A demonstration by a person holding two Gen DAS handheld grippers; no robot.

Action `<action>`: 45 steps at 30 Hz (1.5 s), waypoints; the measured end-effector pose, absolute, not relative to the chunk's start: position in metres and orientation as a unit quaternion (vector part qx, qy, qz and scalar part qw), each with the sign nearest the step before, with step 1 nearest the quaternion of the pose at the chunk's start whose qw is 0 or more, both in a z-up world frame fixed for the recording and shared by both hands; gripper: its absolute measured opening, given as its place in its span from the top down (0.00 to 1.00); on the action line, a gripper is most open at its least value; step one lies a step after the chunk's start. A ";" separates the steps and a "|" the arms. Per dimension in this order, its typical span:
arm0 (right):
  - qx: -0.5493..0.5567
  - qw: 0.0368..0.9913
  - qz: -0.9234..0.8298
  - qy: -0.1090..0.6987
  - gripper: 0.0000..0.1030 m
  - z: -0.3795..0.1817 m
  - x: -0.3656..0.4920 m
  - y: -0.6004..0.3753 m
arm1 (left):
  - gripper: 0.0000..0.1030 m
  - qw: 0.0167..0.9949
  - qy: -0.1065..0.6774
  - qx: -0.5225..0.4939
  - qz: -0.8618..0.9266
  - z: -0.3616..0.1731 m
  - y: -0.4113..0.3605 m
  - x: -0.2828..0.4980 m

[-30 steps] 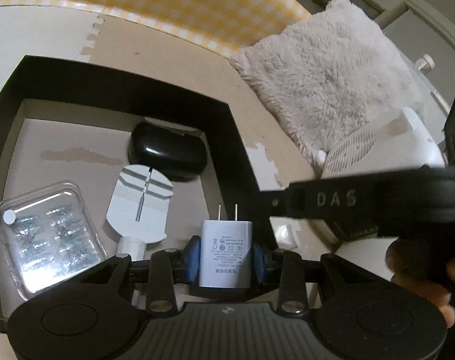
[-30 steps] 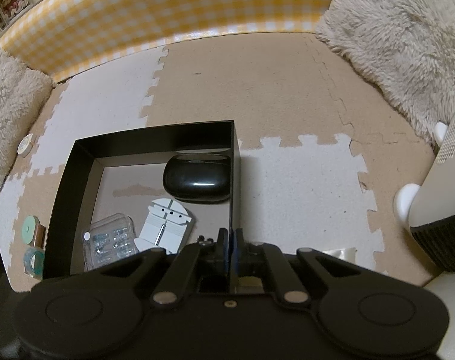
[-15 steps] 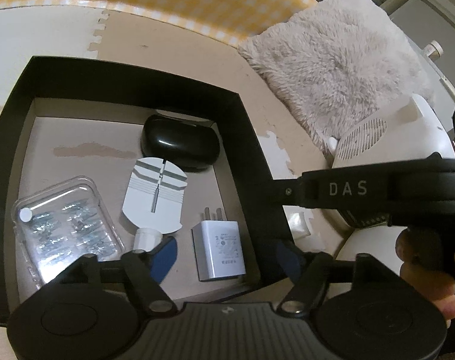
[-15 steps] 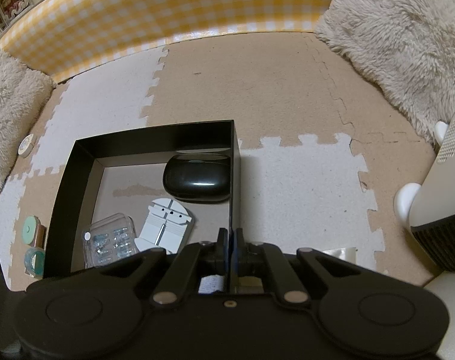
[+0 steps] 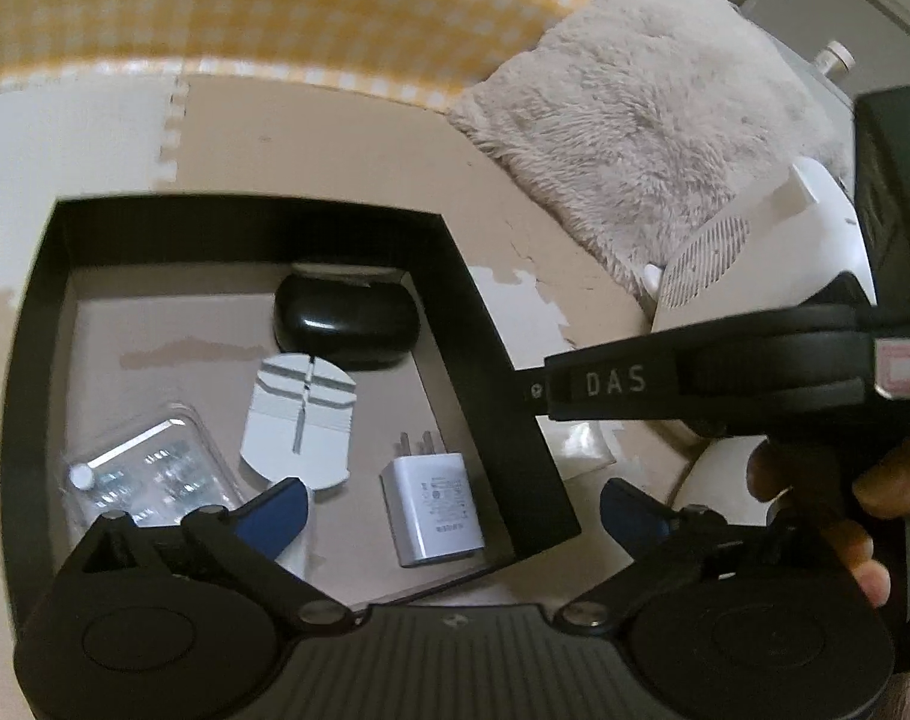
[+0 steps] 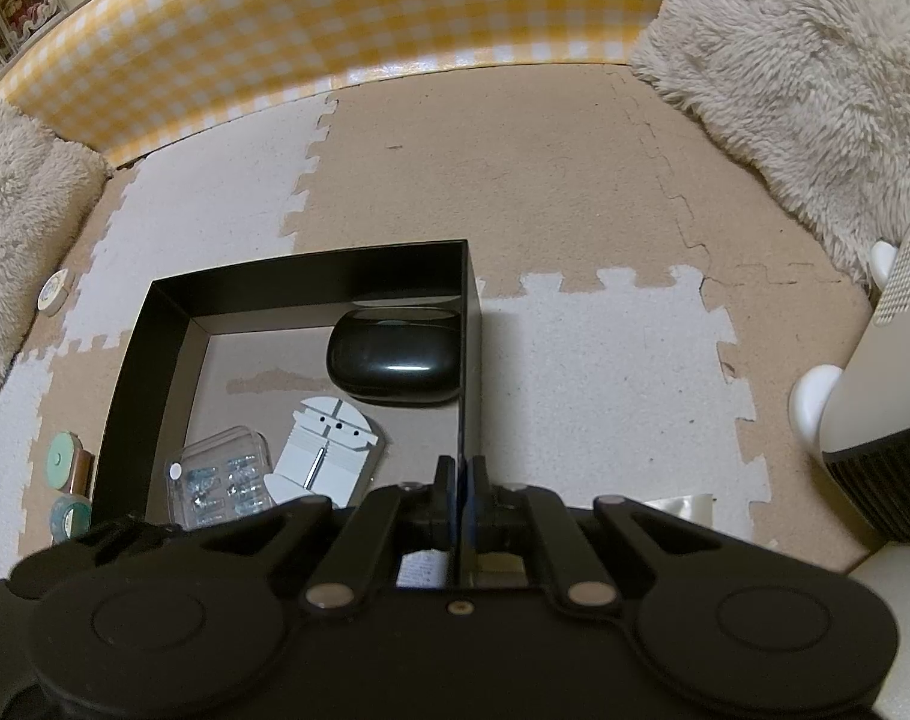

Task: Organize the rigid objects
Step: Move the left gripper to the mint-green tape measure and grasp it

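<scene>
My left hand-held gripper [image 5: 452,507] has just spread wide, leaving the white plastic plug adapter [image 5: 432,507] lying free at five o'clock inside the black cardboard box [image 5: 491,372]. That item is stowed. My right hand-held gripper [image 6: 461,480] is pressed together, empty.

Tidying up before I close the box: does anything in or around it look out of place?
Inside the black box nothing stands out. Outside, tape rolls still lie on the foam mat by its left wall.

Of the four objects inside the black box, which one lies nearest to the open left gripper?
The white charger, prongs pointing away, lying flat between the open left gripper fingers.
</scene>
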State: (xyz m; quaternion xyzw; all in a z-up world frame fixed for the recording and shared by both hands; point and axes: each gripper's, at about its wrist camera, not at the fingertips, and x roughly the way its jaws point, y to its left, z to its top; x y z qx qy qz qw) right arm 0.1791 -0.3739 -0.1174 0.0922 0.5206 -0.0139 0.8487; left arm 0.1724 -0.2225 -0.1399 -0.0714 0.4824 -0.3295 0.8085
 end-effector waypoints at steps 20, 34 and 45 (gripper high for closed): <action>0.093 0.849 -0.013 0.520 0.96 -0.118 0.179 -0.375 | 0.00 0.850 0.430 0.044 -0.302 -0.074 -0.180 0.153; 0.089 0.849 -0.013 0.521 0.96 -0.118 0.179 -0.374 | 0.00 0.885 0.396 0.062 -0.238 -0.046 -0.089 0.173; 0.088 0.849 -0.013 0.521 0.96 -0.118 0.179 -0.375 | 0.00 0.875 0.449 0.025 -0.177 -0.072 -0.010 0.208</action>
